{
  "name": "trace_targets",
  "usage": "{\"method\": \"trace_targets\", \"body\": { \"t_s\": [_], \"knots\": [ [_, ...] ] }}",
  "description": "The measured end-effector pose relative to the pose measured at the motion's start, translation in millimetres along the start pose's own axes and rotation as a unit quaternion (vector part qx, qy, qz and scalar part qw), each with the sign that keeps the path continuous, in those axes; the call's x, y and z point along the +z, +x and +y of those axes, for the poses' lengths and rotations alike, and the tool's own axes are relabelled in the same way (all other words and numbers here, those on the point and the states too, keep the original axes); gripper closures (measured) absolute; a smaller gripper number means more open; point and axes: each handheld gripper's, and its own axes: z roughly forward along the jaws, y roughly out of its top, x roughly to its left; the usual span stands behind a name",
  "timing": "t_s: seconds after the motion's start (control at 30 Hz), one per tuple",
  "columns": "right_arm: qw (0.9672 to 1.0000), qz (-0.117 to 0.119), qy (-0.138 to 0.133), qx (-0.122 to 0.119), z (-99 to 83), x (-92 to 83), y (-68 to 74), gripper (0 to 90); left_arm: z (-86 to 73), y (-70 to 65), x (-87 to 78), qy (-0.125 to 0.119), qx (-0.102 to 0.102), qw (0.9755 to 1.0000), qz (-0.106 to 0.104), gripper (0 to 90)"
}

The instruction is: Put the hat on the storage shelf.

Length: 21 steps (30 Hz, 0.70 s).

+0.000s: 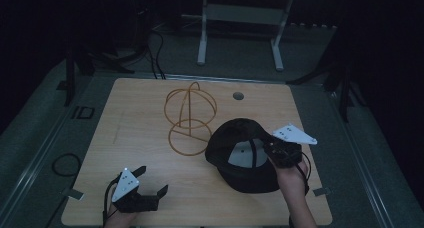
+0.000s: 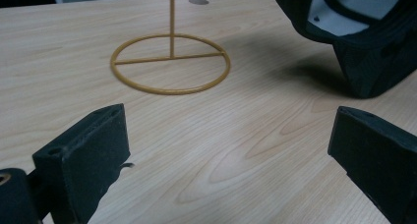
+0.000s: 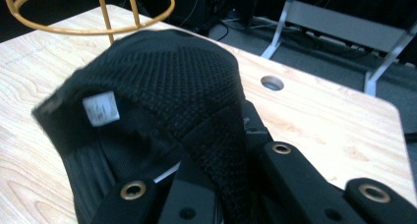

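Black cap [image 1: 243, 155] in right gripper [image 1: 280, 149], beside wire stand [image 1: 190, 117].

wooden table [image 1: 150, 188] | round hole [image 1: 238, 95] (near far edge) | floor cables [image 1: 159, 63] | grey frame [image 1: 245, 13] beyond

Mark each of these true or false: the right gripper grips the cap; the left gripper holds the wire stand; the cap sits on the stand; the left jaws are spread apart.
1. The right gripper grips the black cap: true.
2. The left gripper holds the wire stand: false, it holds nothing.
3. The cap sits on the stand: false, it is beside it, over the table.
4. The left jaws are spread apart: true.
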Motion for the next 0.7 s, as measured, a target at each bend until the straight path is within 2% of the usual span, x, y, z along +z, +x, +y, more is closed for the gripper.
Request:
{"method": "trace_targets", "body": {
  "t_s": [0.1,0.17,0.37,0.53,0.6,0.67,0.7],
  "knots": [
    [1.0000,-0.001,-0.005,-0.004,3.4,-3.4,0.8,88.7,1.8,-1.2,0.5,0.000,0.002,1.0000,-0.003,2.3],
    [0.9999,-0.001,-0.010,-0.011,7.7,-7.9,1.3,88.6,9.1,-3.9,1.5,-0.004,0.005,0.9999,-0.010,2.3],
    [0.9995,0.009,-0.027,-0.010,16.5,-18.3,1.4,88.6,22.4,-10.2,10.1,-0.008,-0.006,0.9994,-0.032,2.3],
    [0.9988,0.019,-0.043,-0.014,20.7,-25.8,6.1,88.6,35.2,-23.7,21.9,0.000,0.019,0.9987,-0.048,2.3],
    [0.9984,0.025,-0.048,-0.017,21.1,-28.0,8.7,88.6,40.4,-28.9,27.4,0.000,0.020,0.9980,-0.060,2.4],
    [0.9983,0.027,-0.049,-0.018,21.2,-28.7,10.0,88.6,40.4,-28.9,27.4,0.000,0.020,0.9980,-0.060,2.6],
    [0.9980,0.031,-0.051,-0.021,21.5,-30.1,12.6,88.6,48.5,-37.6,35.4,0.003,0.034,0.9973,-0.065,3.6]
  ]
}}
